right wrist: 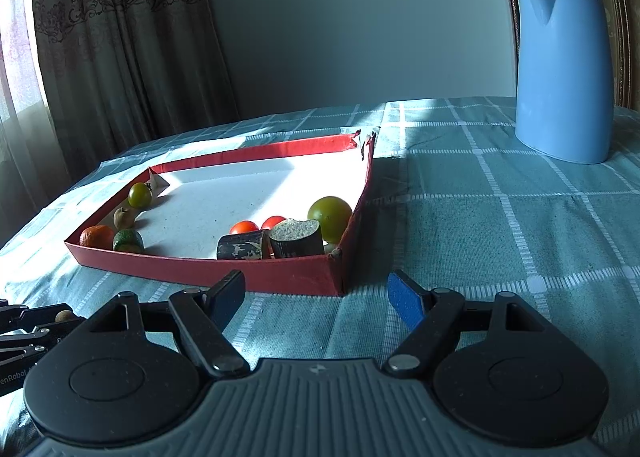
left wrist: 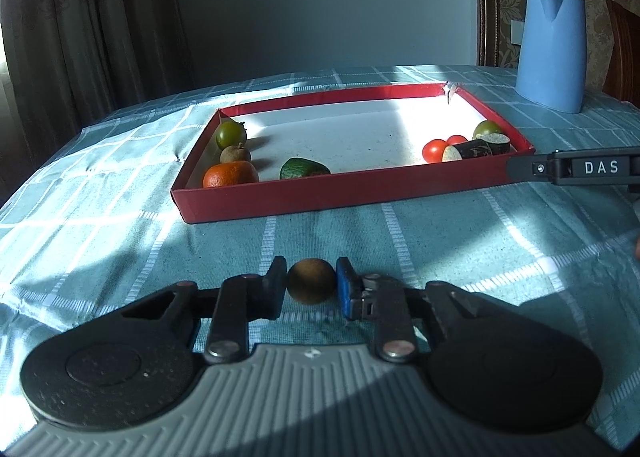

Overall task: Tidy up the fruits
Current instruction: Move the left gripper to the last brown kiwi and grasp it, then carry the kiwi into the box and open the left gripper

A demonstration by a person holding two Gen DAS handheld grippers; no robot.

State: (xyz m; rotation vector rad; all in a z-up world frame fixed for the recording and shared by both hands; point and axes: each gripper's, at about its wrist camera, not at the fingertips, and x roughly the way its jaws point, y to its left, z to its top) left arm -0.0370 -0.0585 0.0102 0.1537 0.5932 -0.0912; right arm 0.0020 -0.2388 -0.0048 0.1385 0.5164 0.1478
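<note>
Right, the left gripper (left wrist: 311, 283) has its jaws pinched on a small round brown fruit (left wrist: 311, 281), pads pressing it from both sides, just above the checked teal tablecloth (left wrist: 120, 217) and in front of the red tray's (left wrist: 340, 193) near wall. Over on the other side, the right gripper (right wrist: 318, 299) holds its jaws spread wide with nothing between them, hovering over the cloth right by the tray's near right corner.

Sunlight cuts across the cloth and the tray's white floor. Inside the tray, at its left end, sit an orange (left wrist: 231, 174), a small brown fruit (left wrist: 235, 153) and a green round fruit (left wrist: 230, 133), with a dark green piece (left wrist: 304, 168) lying just beside the orange. At the tray's right end, two red tomatoes (left wrist: 435, 150), two dark-skinned cut chunks (left wrist: 472, 149) and another green fruit (left wrist: 487, 128) huddle together.

Beyond the tray's far right corner stands a blue jug (left wrist: 550, 47), well apart. Behind the table there's a plain grey wall and a patterned curtain (left wrist: 80, 17) to the tray's far left.
</note>
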